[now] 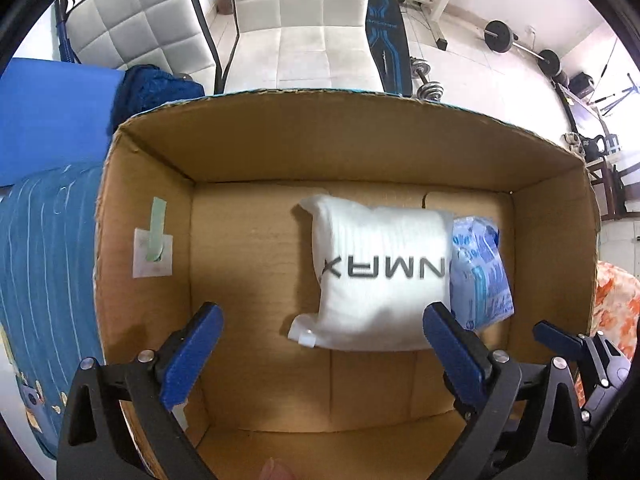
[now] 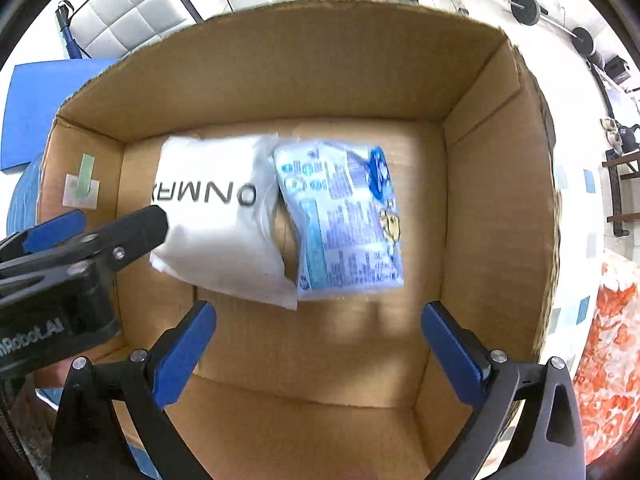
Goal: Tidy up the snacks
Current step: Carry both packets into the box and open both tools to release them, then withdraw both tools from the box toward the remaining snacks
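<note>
An open cardboard box [image 1: 148, 200] [image 2: 492, 184] fills both views. On its floor lies a white padded pouch [image 1: 380, 272] [image 2: 216, 232] with black lettering. A light-blue printed snack packet [image 1: 482, 276] [image 2: 340, 216] rests against the pouch's right side. My left gripper [image 1: 326, 322] hovers open above the box, just in front of the pouch, with nothing between its blue pads. My right gripper [image 2: 318, 320] is also open and empty, over the box floor in front of the snack packet. The left gripper's body shows at the left of the right wrist view.
The box sits on blue striped bedding [image 1: 44, 264]. A blue mat [image 1: 52, 120] lies behind it at the left, and an orange patterned cloth [image 2: 608, 352] is at the right. White padded chairs [image 1: 304, 28] and gym weights [image 1: 516, 44] stand beyond.
</note>
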